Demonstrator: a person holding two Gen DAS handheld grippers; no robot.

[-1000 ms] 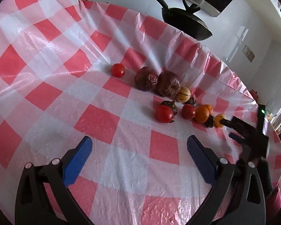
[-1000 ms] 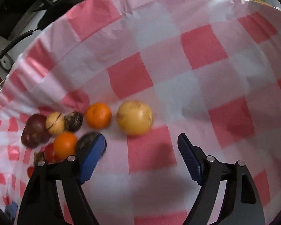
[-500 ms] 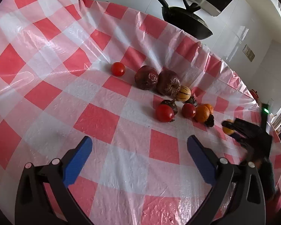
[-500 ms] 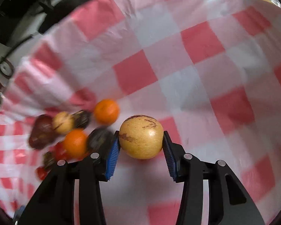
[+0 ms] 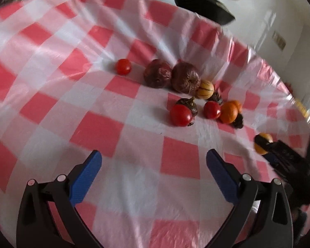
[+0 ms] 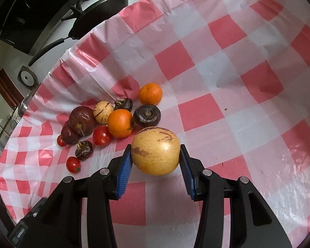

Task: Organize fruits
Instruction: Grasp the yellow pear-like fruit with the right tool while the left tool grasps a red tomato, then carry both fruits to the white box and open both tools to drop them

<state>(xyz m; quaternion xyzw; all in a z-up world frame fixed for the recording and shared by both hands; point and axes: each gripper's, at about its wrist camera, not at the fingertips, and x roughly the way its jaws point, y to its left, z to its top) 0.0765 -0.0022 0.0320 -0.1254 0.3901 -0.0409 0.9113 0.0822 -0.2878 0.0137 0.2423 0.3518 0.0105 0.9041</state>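
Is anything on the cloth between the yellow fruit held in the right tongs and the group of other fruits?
Nothing visible. The right tongs are shut on the yellow fruit, and only bare checked tablecloth lies between it and the closest of the group, the orange and the dark round fruit.

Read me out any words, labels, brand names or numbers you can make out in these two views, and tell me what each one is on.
No readable text in either view.
Wall plate, left wrist view: blurred, nothing legible.
Round dial beyond the table edge, right wrist view: too small to read.
Fruits, such as the yellow fruit: no stickers or labels visible.
Checked tablecloth: pattern only, no print.
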